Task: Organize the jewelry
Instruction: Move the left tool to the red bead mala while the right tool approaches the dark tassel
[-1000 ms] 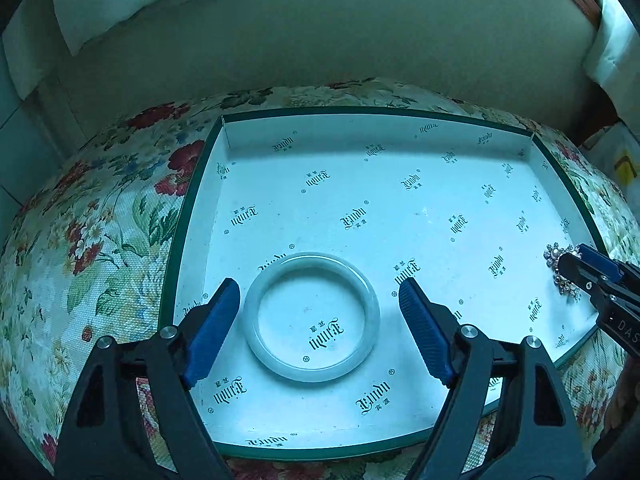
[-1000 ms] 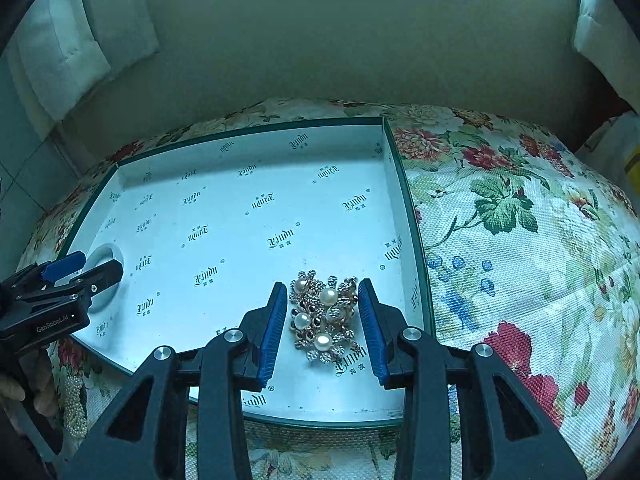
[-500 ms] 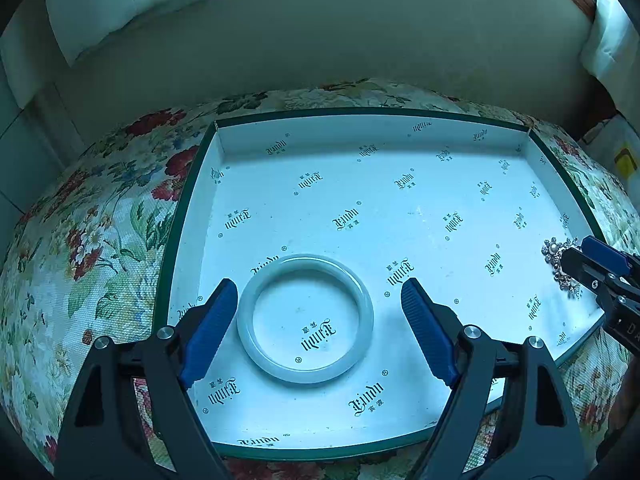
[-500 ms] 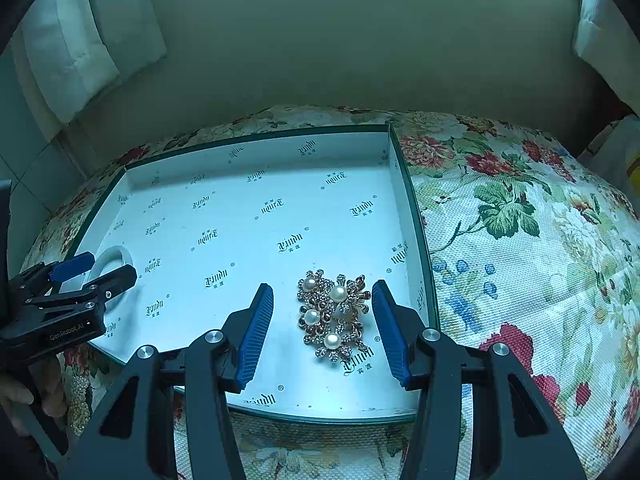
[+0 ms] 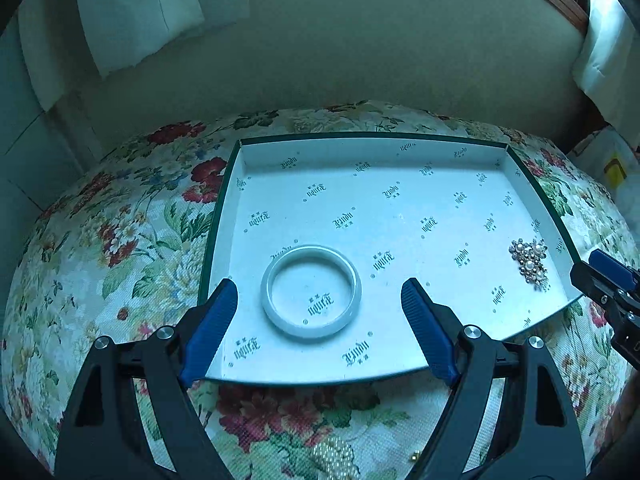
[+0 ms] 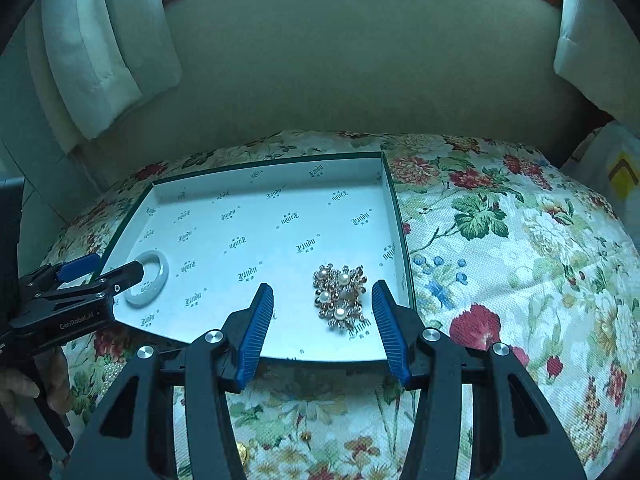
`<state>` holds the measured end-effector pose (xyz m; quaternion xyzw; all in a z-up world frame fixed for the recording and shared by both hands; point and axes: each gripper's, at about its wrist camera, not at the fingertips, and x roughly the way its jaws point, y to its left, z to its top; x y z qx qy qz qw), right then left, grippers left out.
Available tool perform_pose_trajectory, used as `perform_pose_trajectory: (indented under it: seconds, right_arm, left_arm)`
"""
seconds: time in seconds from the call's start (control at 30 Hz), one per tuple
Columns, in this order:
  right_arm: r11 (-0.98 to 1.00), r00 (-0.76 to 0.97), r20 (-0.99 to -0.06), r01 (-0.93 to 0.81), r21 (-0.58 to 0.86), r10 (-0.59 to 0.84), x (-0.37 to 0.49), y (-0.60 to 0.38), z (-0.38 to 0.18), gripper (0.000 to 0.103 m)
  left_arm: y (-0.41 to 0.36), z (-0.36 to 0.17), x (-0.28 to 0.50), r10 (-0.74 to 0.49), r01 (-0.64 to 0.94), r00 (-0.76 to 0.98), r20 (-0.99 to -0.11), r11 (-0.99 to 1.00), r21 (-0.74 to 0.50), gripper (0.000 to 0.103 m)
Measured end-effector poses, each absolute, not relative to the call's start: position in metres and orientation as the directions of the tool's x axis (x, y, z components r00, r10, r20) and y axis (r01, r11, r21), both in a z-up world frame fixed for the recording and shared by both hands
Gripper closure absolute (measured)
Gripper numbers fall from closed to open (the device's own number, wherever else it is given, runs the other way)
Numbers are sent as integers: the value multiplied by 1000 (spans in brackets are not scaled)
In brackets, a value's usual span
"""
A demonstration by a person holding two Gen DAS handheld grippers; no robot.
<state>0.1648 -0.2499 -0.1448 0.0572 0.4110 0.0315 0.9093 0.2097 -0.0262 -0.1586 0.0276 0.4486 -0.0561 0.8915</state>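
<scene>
Shallow white box lid (image 5: 400, 152) with green edging and printed logos sits on a floral-cloth worktop (image 5: 120, 240). Pale jade bangle (image 5: 311, 291) lies flat inside, near the tray's front-left area. Pearl-and-rhinestone brooch (image 5: 529, 263) lies inside near the right wall, front-right corner.

Left gripper (image 5: 318, 312) has its blue-padded fingers spread wide, one on each side of the bangle, not touching it, holding nothing. Its finger tips hang over the front edge of the tray.

Right wrist view: right gripper (image 6: 322, 316) also spread, fingers flanking the brooch (image 6: 341, 296) with clear gaps both sides, holding nothing. Bangle (image 6: 149, 278) shows at far left of the tray (image 6: 272, 168), partly hidden behind the left gripper (image 6: 100, 270). A bit of the person's hand (image 6: 24, 388) shows at the lower left, on that gripper's handle.

A beaded pearl strand (image 5: 334, 458) lies on the cloth in front of the tray, outside it, between the left gripper's arms. Small gold item (image 6: 242, 450) on the cloth near the bottom edge; too small to identify. White curtains (image 6: 100, 48) and a plain wall behind.
</scene>
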Motion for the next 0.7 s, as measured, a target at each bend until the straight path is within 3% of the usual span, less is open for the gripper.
perform_pose_trajectory:
  seconds: [0.7]
  right_arm:
    - [984,519,-836,-101,147,178,20,-215,-174,53]
  left_arm:
    - [-7,-159,61,-87,85,512,-854,995,-50,19]
